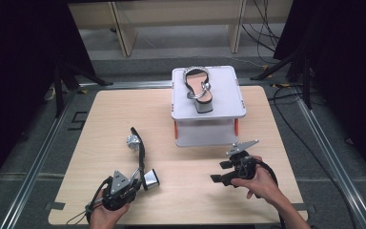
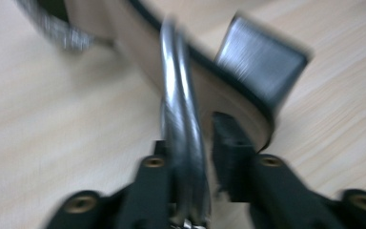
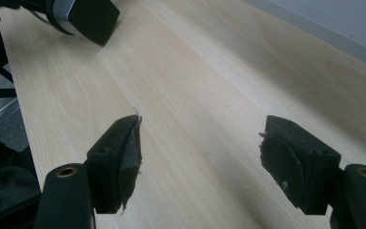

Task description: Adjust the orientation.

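High view: my left gripper (image 1: 132, 177) sits at the near left of the desk (image 1: 100, 119), on a sandal (image 1: 140, 155) lying on its side, silver heel (image 1: 150, 178) toward me, sparkly toe piece (image 1: 132, 142) away. Left gripper view adds what the high one can't resolve: fingers (image 2: 231, 148) pinching the sandal's shiny silver strap (image 2: 181, 129), heel block (image 2: 259, 67) just behind, picture motion-blurred. Second sandal (image 1: 198, 88) sits on top of the white two-tier stand (image 1: 228, 95) at the far middle. Right gripper (image 1: 226, 171) is low over the near right of the desk; right gripper view shows its fingers (image 3: 124, 157) spread with bare wood between, the sandal's heel (image 3: 83, 16) at top left. No readable writing or brand anywhere.
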